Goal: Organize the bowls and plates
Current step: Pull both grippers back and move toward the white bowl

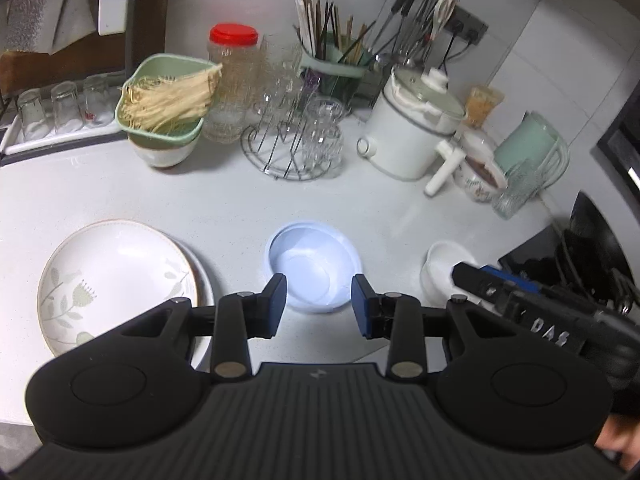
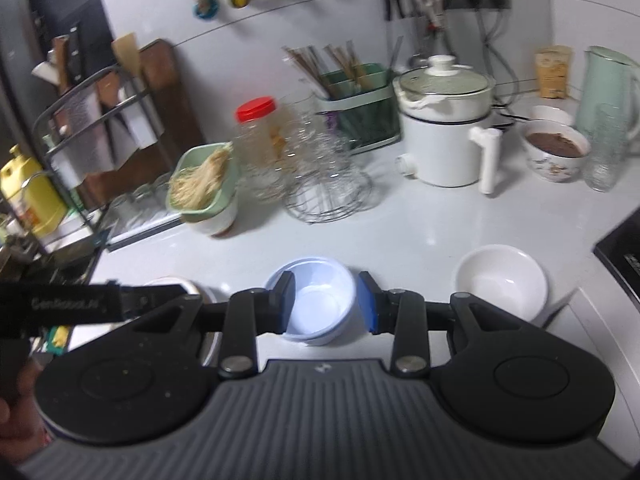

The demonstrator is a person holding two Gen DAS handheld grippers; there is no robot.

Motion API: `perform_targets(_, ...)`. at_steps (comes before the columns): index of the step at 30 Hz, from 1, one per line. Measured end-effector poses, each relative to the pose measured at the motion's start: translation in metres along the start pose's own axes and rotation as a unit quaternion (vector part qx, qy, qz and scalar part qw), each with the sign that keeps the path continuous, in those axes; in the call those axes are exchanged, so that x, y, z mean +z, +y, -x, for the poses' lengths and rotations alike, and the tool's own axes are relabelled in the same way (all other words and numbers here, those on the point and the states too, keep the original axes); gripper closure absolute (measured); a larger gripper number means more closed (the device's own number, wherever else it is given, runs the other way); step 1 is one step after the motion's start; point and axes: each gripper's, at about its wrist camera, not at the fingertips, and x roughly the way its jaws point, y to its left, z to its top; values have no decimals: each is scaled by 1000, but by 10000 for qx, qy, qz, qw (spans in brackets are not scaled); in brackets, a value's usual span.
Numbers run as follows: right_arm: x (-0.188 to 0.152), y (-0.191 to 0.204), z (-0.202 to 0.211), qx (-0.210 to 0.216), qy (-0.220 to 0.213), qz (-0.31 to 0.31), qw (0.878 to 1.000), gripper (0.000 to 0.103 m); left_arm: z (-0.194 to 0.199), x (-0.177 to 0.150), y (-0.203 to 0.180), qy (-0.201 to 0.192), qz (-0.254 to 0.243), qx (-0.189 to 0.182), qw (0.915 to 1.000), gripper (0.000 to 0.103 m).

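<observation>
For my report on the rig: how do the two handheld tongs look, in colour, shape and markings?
Both tongs, left and right, are matte black with blue pads, two round discs and a ribbed grey centre plate bearing a small logo. White lettering runs along each one's side.

Your left tongs (image 1: 319, 306) and right tongs (image 2: 326, 303) match: matte black linkage arms with silver pivot screws, blue pads on the fingertips (image 1: 362, 306), round black housings beside a ribbed grey body. White lettering marks each tool's side.
</observation>
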Motion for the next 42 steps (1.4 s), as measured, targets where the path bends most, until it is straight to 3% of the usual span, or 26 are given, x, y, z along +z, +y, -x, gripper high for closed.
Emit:
perform_targets(8, -8, 4, -2, -477, -223, -231, 9983, 67, -14, 11, 8, 213, -333, -567, 9976, 62)
perform_targets(16, -21, -1, -5, -1099, -177, -549, 9923, 67, -35, 14, 5, 399, -747, -1035, 9910, 61)
perform_targets(20, -25, -15, 0, -1379, -150, -732, 9876, 67, -53, 20, -5, 478, -896, -1254, 9869, 56)
perform_targets(25, -27, -38, 5, -1581, -173, -755, 9844, 67, -85, 24, -27, 656, -1042, -1461, 9816, 52)
perform_targets(31, -25, -85, -13, -1788, 52, -1067, 9781, 67, -133, 37, -61, 877, -1072, -1474, 9793, 46)
perform_targets(34, -17, -103, -26, -1829, 136, -899, 9789, 66, -159, 44, -81, 980, -1119, -1457, 9781, 45)
perform_targets(37, -7, -124, -39, -1817, 188, -879, 9792, 52, -185, 48, -98, 1133, -1141, -1499, 9755, 45)
perform_targets(42, 2, -167, -68, -1756, 388, -1232, 9760, 52, -228, 53, -117, 1367, -1056, -1583, 9722, 46)
